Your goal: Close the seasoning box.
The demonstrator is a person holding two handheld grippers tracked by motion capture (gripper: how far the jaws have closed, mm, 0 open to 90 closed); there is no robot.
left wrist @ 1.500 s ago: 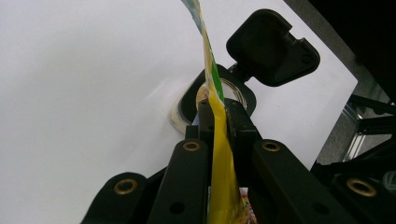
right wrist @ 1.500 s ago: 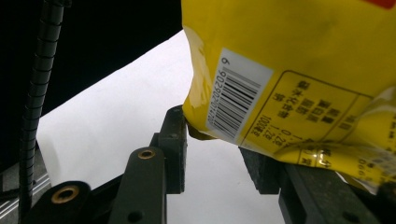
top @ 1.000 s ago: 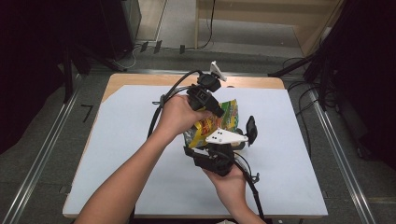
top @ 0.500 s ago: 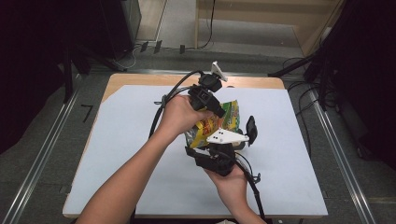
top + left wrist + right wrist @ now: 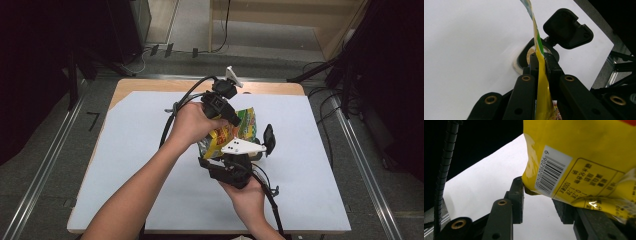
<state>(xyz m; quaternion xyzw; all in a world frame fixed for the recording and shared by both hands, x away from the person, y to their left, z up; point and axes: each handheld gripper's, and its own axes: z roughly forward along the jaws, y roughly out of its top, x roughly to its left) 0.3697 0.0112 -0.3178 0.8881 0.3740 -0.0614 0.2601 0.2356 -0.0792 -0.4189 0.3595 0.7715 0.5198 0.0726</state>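
While my left gripper (image 5: 235, 121) pinches the top edge of the yellow snack bag (image 5: 239, 129) tight, the bag hangs above mid table (image 5: 125, 150), over a small black container (image 5: 549, 51) w/ its lid flipped up. My right gripper (image 5: 537, 202) is at the bag's lower corner, jaws parted around it, w/ a gap on one side.

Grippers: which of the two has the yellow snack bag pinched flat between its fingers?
The left gripper: its fingers clamp the snack bag's thin edge. The right gripper's fingers stand apart at the barcode corner.
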